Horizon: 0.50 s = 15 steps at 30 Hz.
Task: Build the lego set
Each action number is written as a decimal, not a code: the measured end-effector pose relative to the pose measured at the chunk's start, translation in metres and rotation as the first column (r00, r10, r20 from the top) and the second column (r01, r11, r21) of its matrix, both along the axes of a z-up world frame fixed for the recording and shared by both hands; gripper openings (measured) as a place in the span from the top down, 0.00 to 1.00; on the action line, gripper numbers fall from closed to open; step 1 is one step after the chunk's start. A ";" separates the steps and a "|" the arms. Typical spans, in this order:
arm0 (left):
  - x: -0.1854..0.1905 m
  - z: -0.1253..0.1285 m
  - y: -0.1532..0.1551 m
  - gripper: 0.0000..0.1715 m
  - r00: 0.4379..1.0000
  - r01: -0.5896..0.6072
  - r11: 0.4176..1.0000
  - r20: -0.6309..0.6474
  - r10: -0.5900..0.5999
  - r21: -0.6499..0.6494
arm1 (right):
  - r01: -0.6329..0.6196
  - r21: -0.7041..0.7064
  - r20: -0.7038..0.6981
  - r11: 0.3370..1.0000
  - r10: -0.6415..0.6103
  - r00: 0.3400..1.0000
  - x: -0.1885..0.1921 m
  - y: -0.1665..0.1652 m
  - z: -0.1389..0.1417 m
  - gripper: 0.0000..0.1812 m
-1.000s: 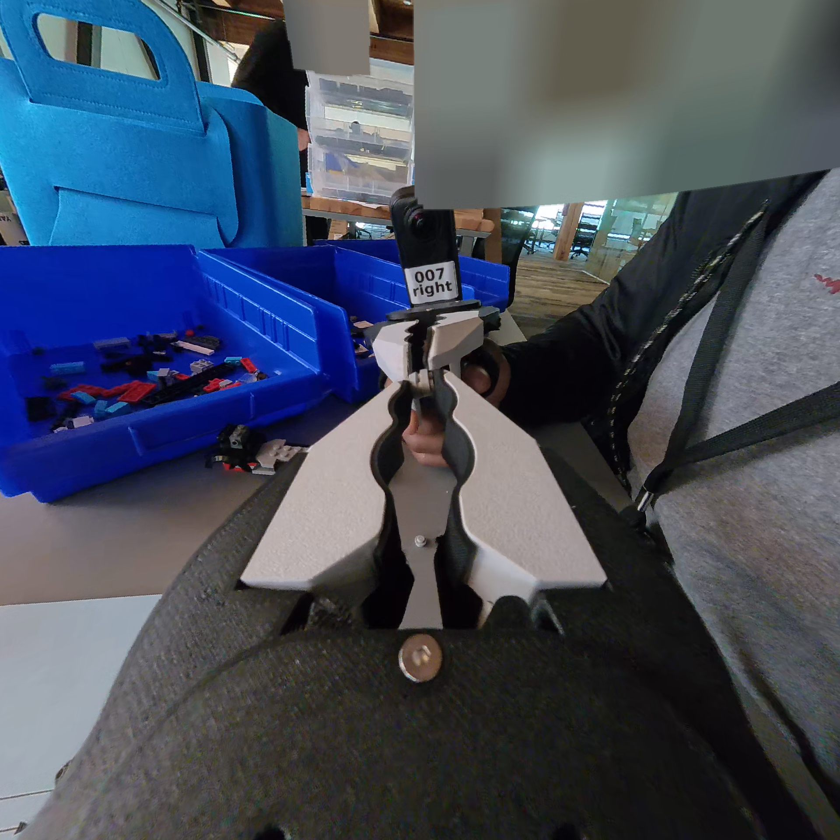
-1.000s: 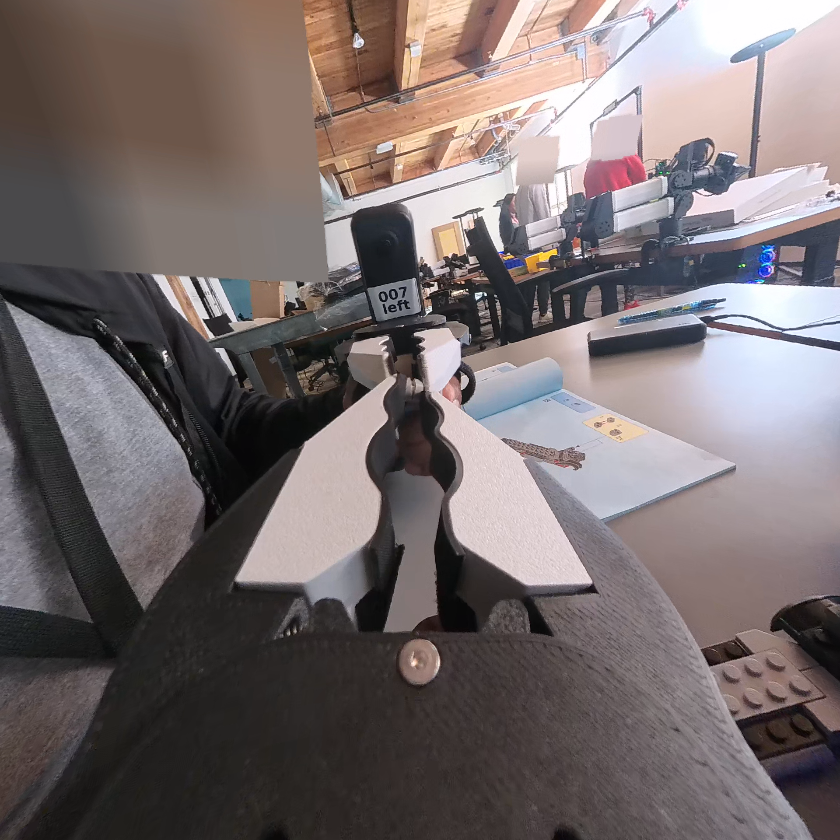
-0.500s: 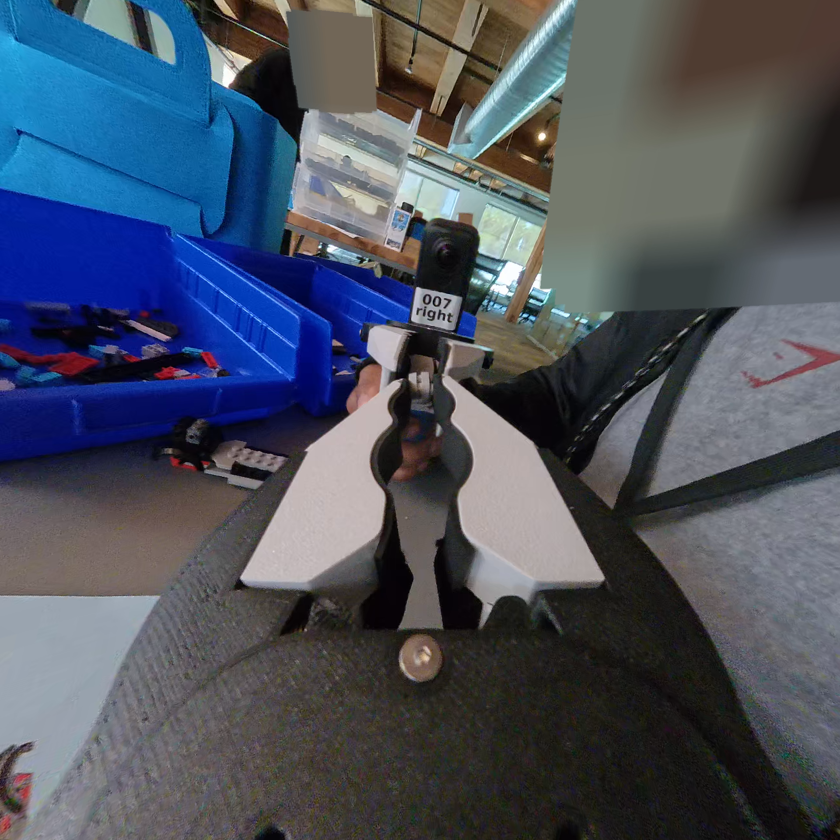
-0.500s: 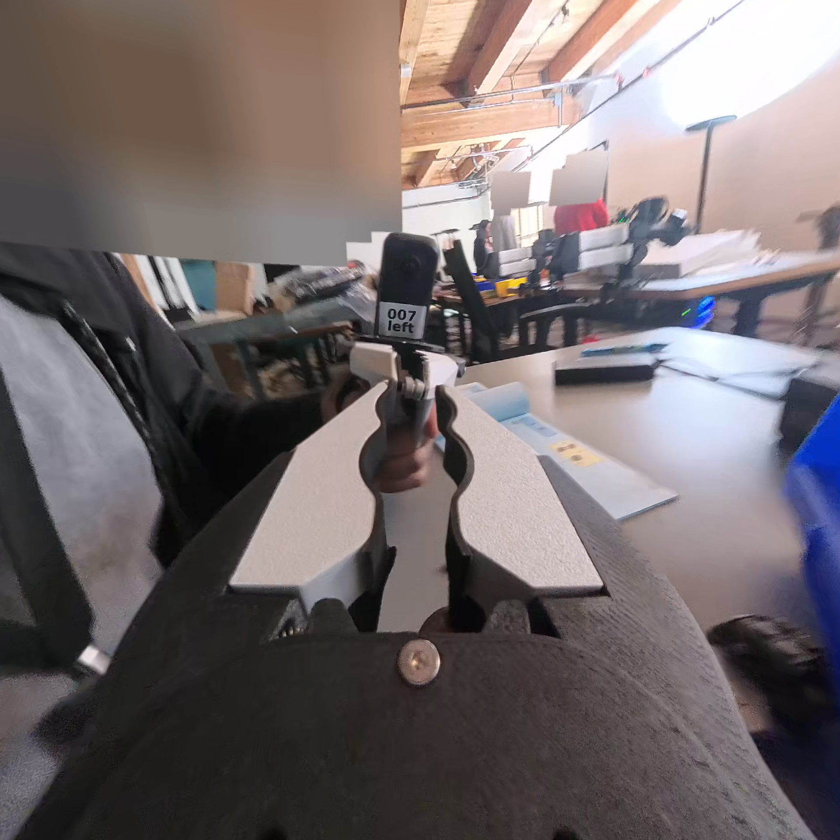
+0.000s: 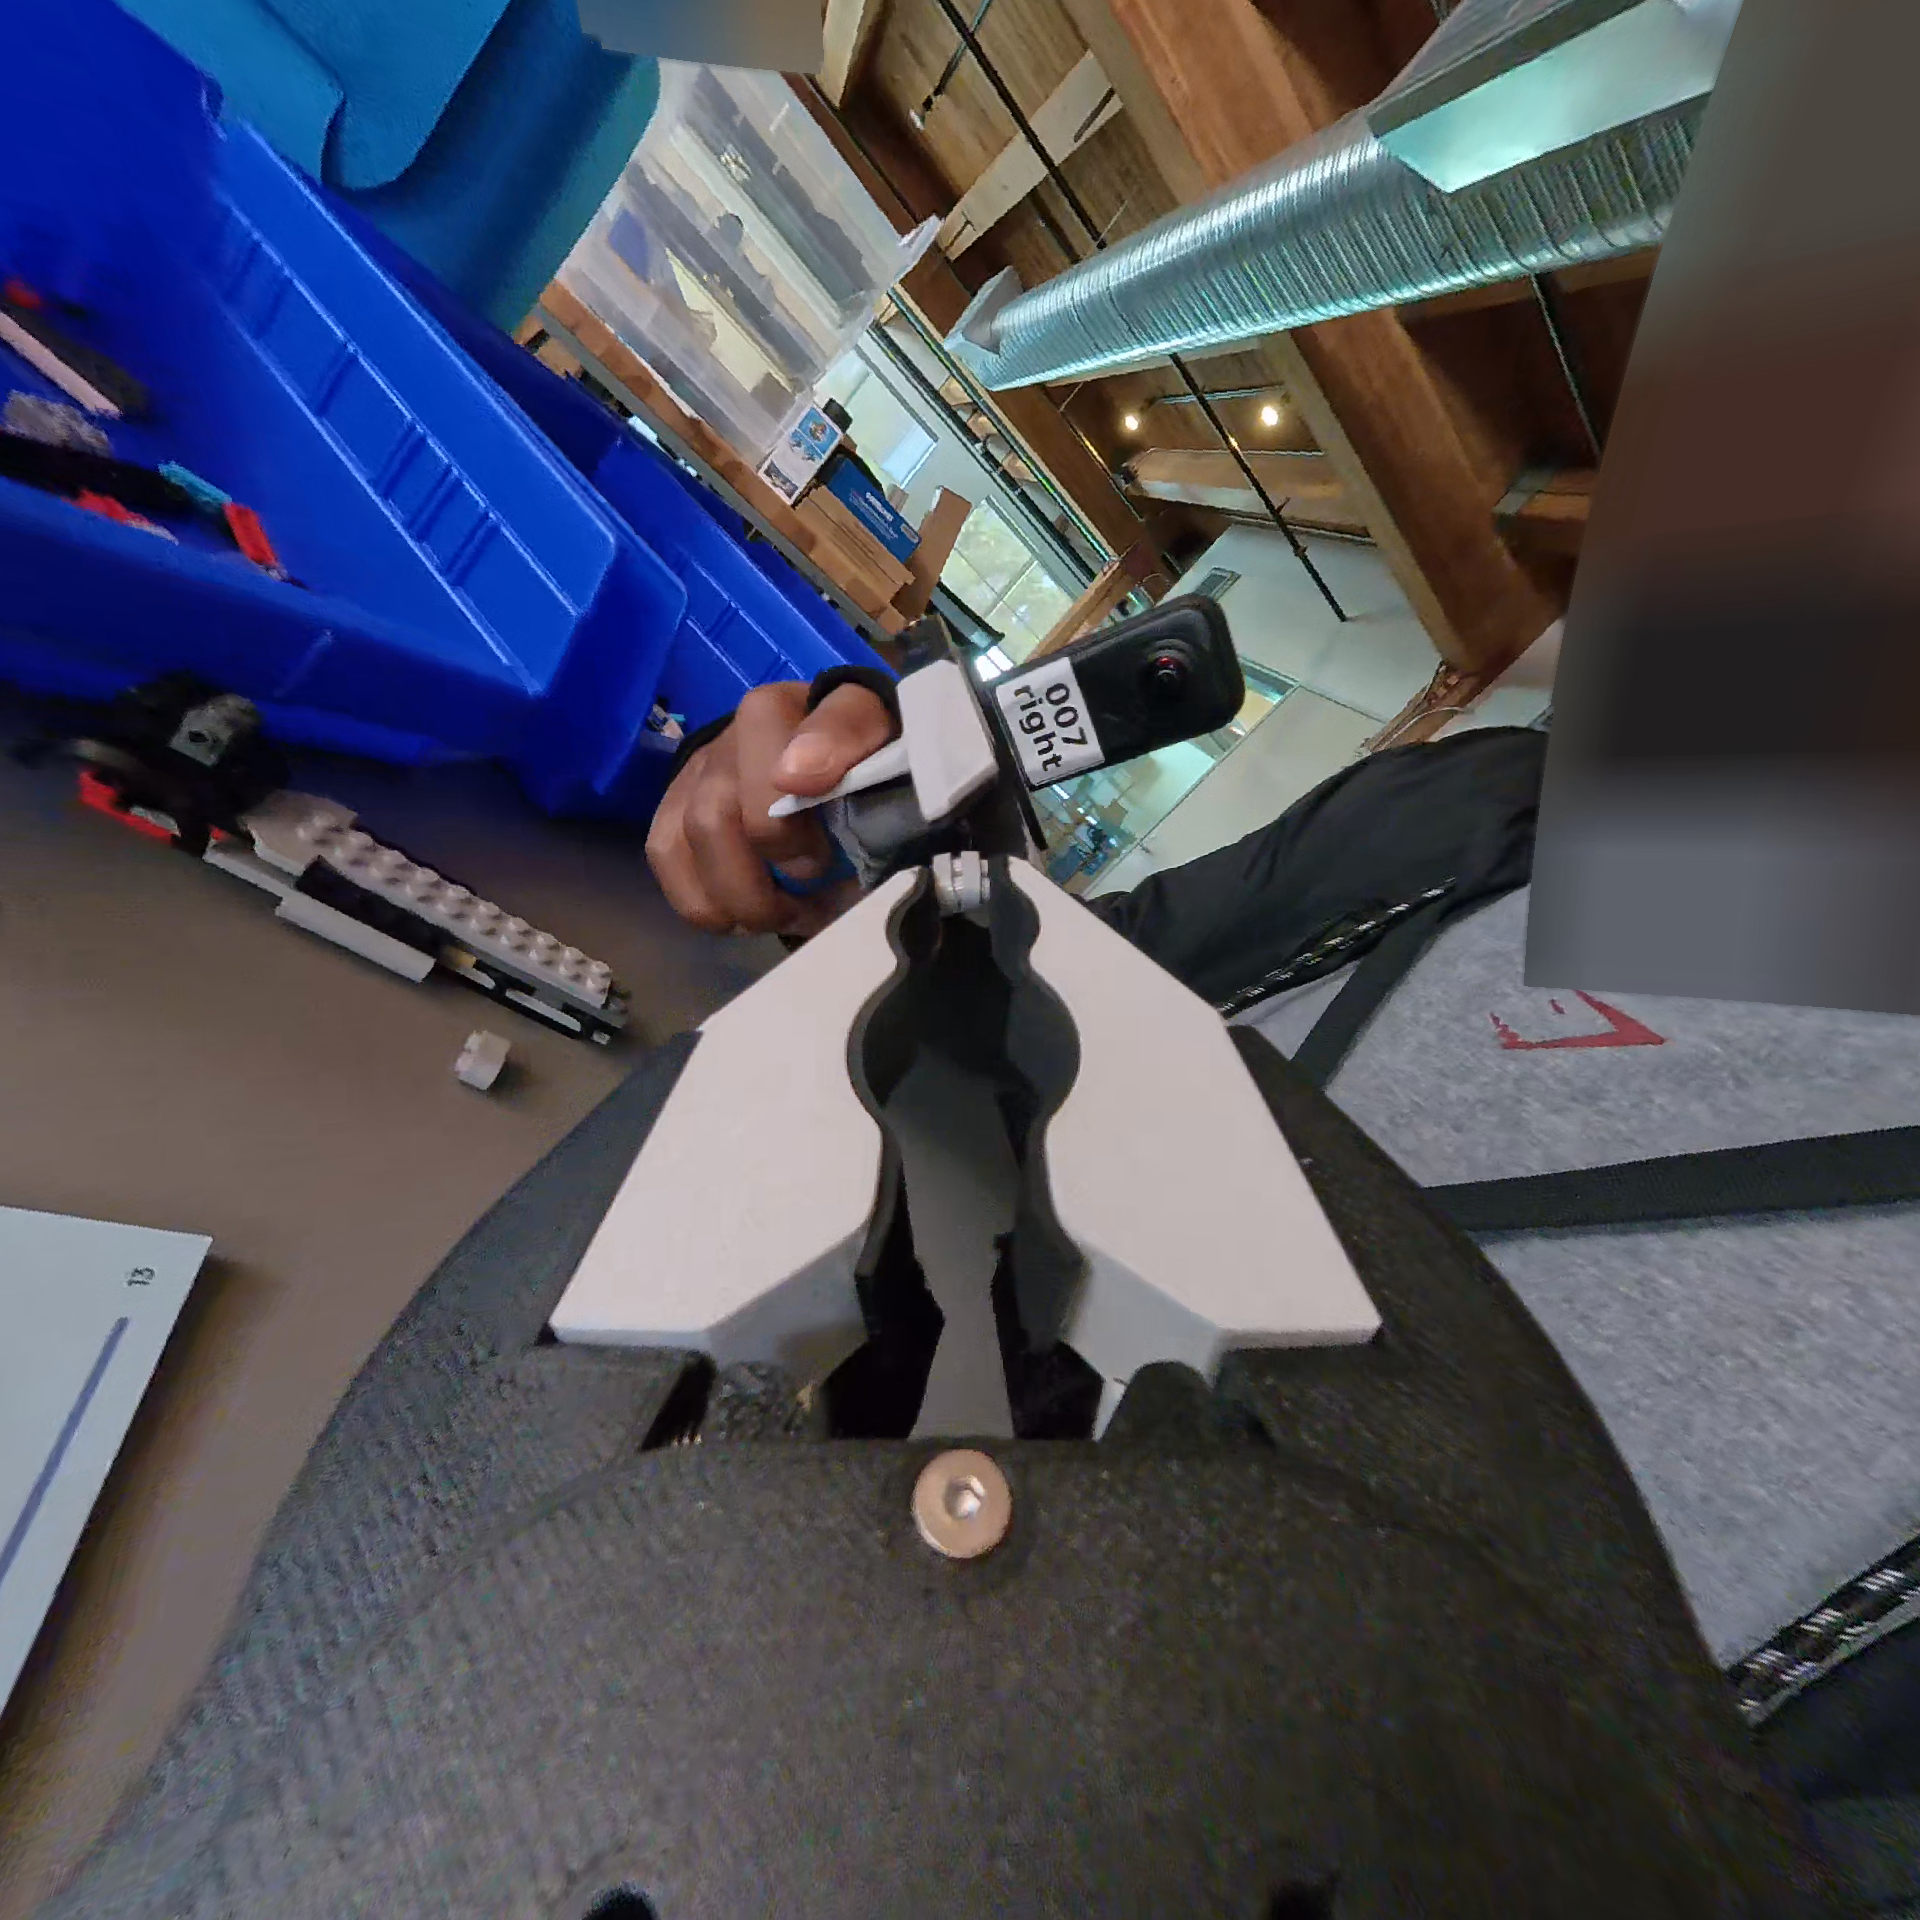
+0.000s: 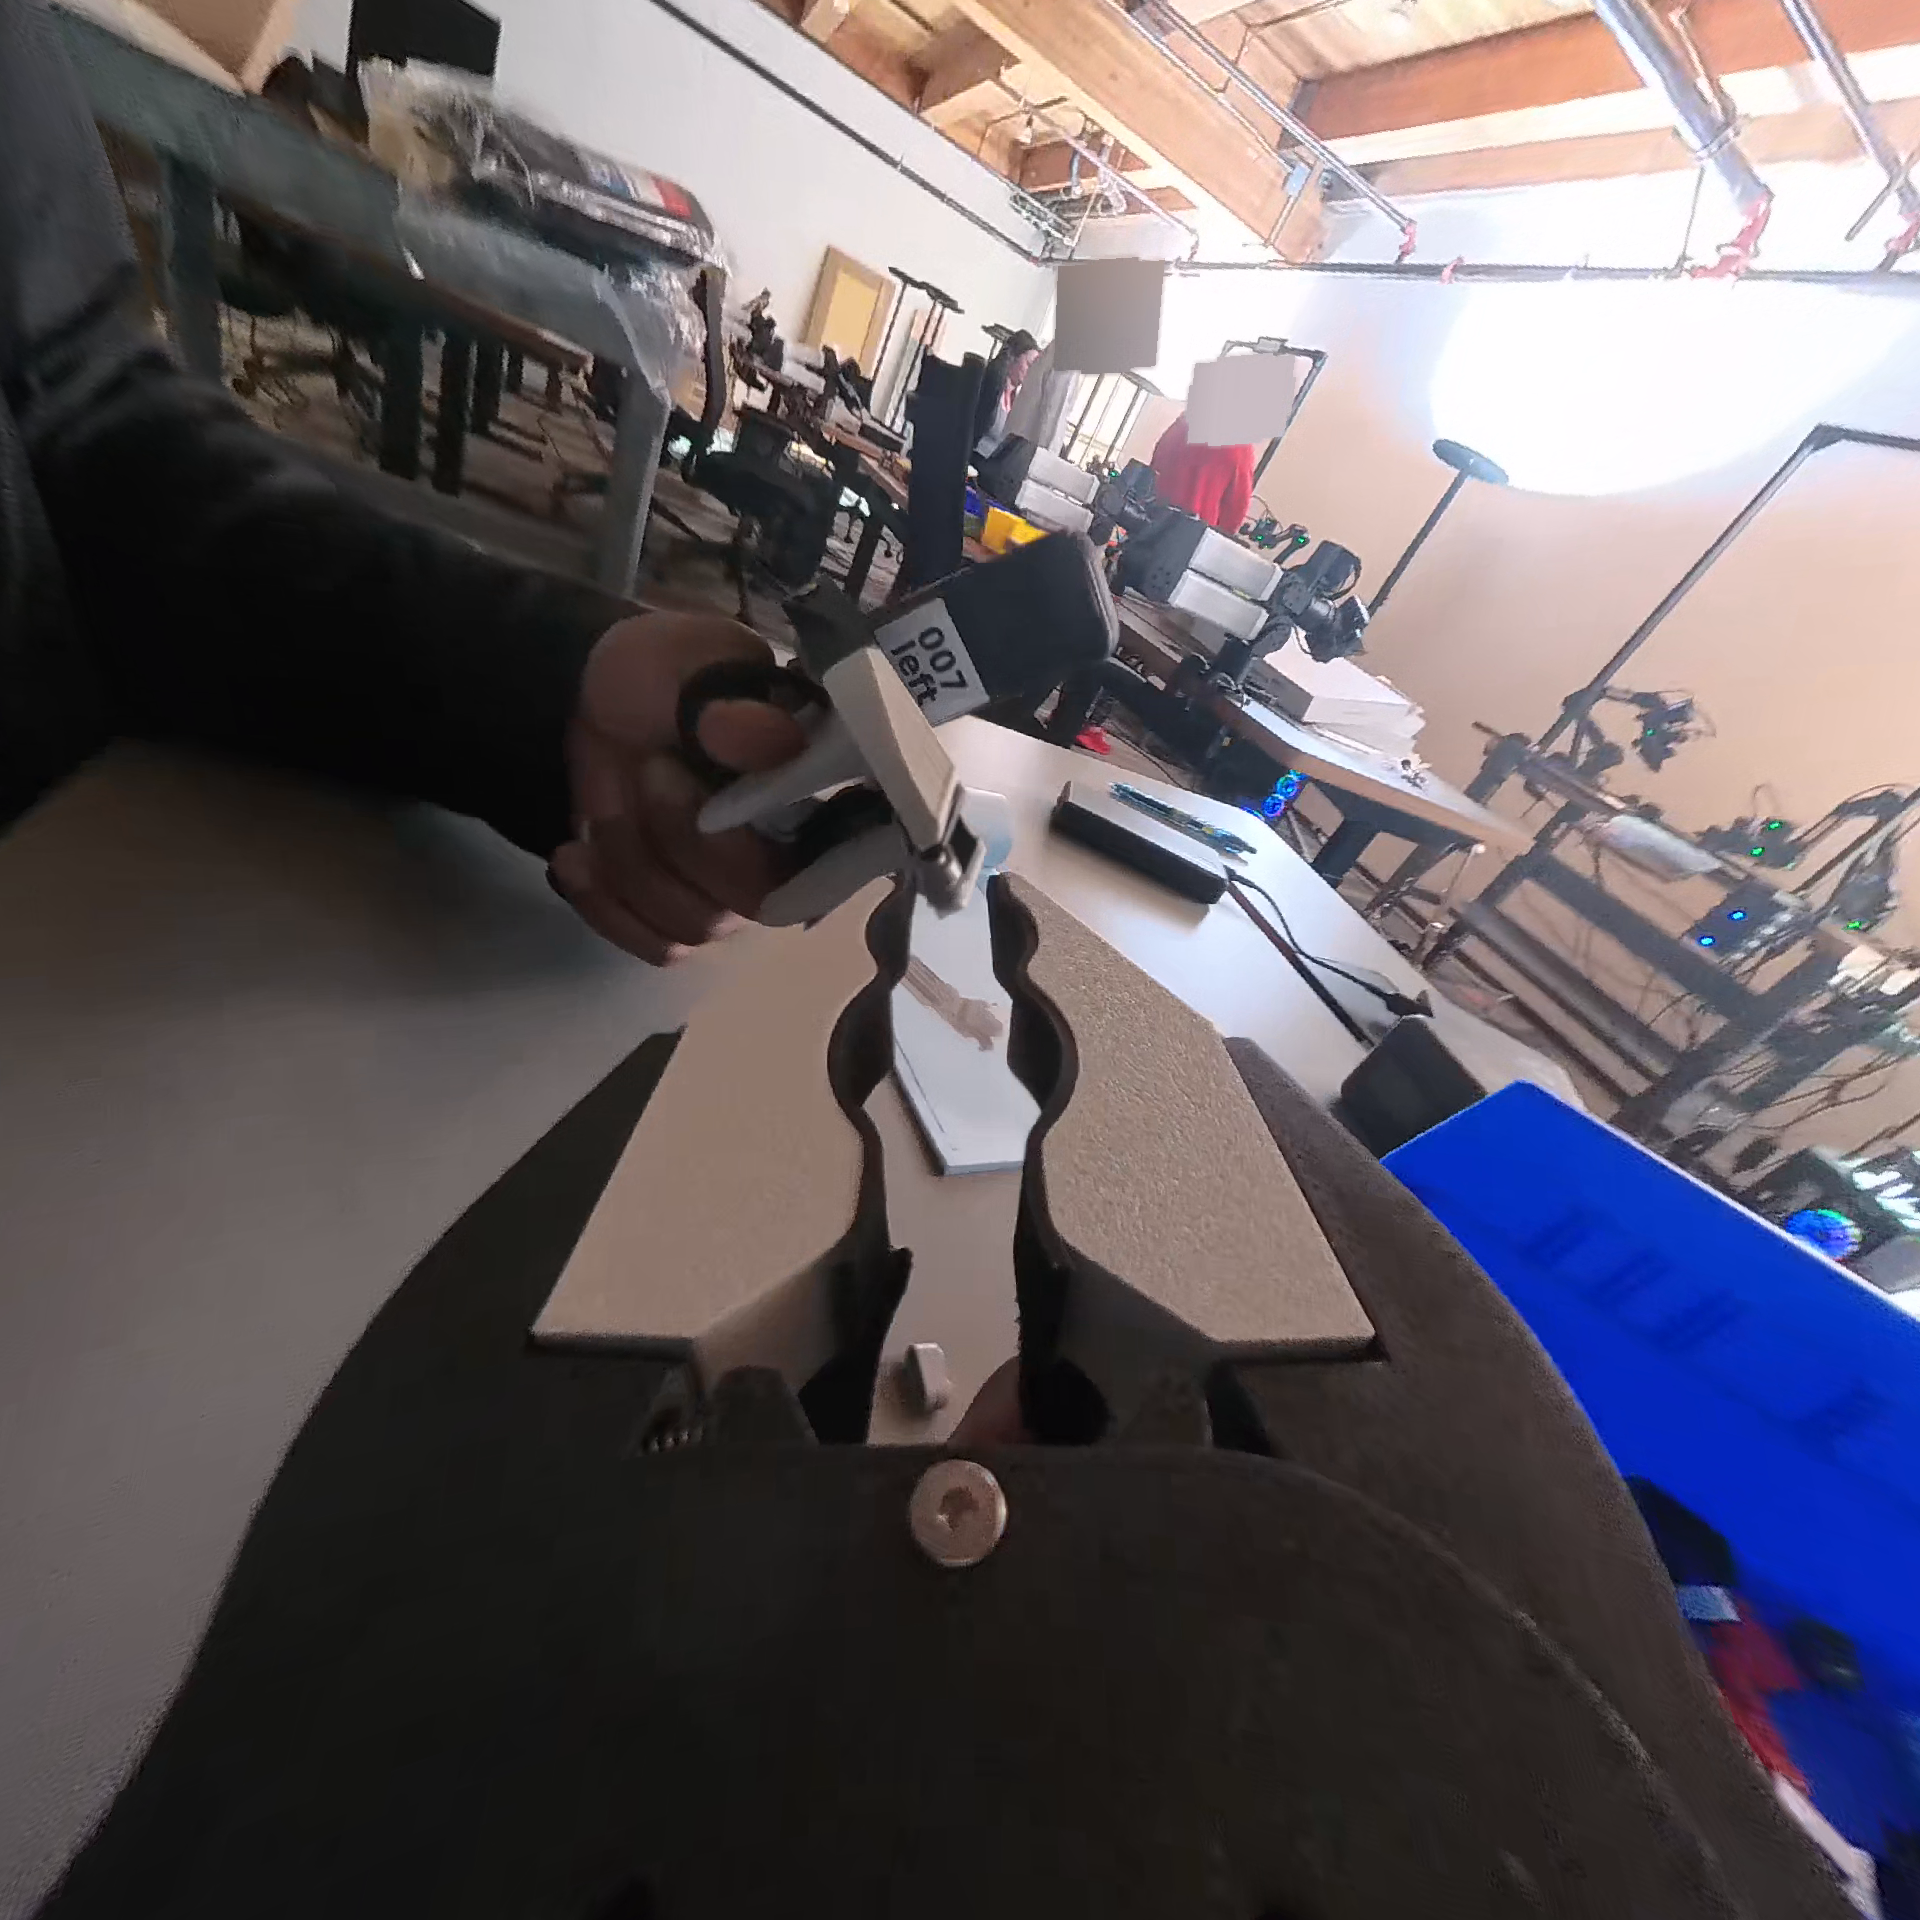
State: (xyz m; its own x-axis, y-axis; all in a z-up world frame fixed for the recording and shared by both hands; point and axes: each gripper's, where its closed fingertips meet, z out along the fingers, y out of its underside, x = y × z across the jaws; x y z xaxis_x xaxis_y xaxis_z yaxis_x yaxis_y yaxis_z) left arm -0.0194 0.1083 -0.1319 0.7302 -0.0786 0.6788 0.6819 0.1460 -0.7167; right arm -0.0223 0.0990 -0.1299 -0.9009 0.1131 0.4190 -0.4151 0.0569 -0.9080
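**Change.** Against the views of a second ago, both cameras are seen rolled to one side, and the two claws are now met tip to tip low over the table [image 5: 260,1091]. The right claw [image 6: 940,902] has been opened from nearly closed to a moderate gap, through which bare table is seen. The left claw [image 5: 961,899] is shown narrow. A tiny grey part [image 5: 961,881] sits at its tips, but whether it is gripped cannot be told. A loose grey stud piece [image 5: 480,1060], not seen in the earlier views, lies on the table to the left of the left claw and below the right claw's fingers. It is judged that a hand-over between the claws is under way and that one piece may have been dropped.

**Task object.** The half-built model [image 5: 416,925] lies flat, ahead and left of the left claw, untouched.

**Surroundings.** The blue bins [image 5: 436,488] of loose bricks are placed beyond the model. The instruction booklet [image 6: 966,1101] lies ahead of the right claw, and a black flat device [image 6: 1138,847] with a cable lies beyond it.

**Obstruction.** Each claw's tips are crowded by the other claw and by the holding hand [image 5: 738,821], so the grip is hidden.
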 end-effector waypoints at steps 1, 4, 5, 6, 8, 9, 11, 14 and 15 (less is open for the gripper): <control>0.001 -0.001 0.001 0.94 1.000 0.008 1.000 0.014 -0.008 0.004 | 0.000 0.009 -0.006 1.000 0.000 1.000 0.000 -0.001 -0.001 0.92; 0.000 -0.002 0.001 0.94 0.999 0.014 1.000 0.043 -0.014 0.011 | 0.002 0.026 -0.013 1.000 -0.002 1.000 0.001 -0.004 -0.005 0.94; -0.001 -0.002 0.000 0.94 0.999 0.013 1.000 0.049 -0.014 0.011 | 0.006 0.030 -0.010 1.000 -0.006 1.000 0.000 -0.005 -0.005 0.94; -0.002 -0.003 0.000 0.94 0.998 0.011 1.000 0.054 -0.012 0.011 | 0.011 0.033 -0.006 0.999 -0.011 1.000 -0.002 -0.006 -0.006 0.94; -0.004 -0.003 -0.001 0.94 0.998 0.000 1.000 0.055 -0.001 0.011 | 0.021 0.028 0.015 0.999 -0.022 1.000 -0.004 -0.008 -0.006 0.95; -0.005 -0.002 -0.001 0.93 0.999 -0.004 1.000 0.054 0.004 0.014 | 0.023 0.020 0.039 1.000 -0.024 0.999 -0.005 -0.009 -0.006 0.95; -0.005 0.000 -0.001 0.93 0.999 -0.005 1.000 0.049 0.004 0.028 | 0.017 -0.007 0.104 1.000 -0.016 0.994 -0.006 -0.011 -0.004 0.95; -0.003 0.006 -0.002 0.90 1.000 -0.007 0.999 0.027 0.005 0.053 | 0.005 -0.053 0.201 0.999 0.006 0.980 -0.009 -0.013 0.001 0.95; -0.004 0.007 -0.003 0.89 1.000 -0.010 0.998 0.017 0.009 0.059 | 0.007 -0.066 0.230 0.998 0.008 0.973 -0.011 -0.014 0.002 0.95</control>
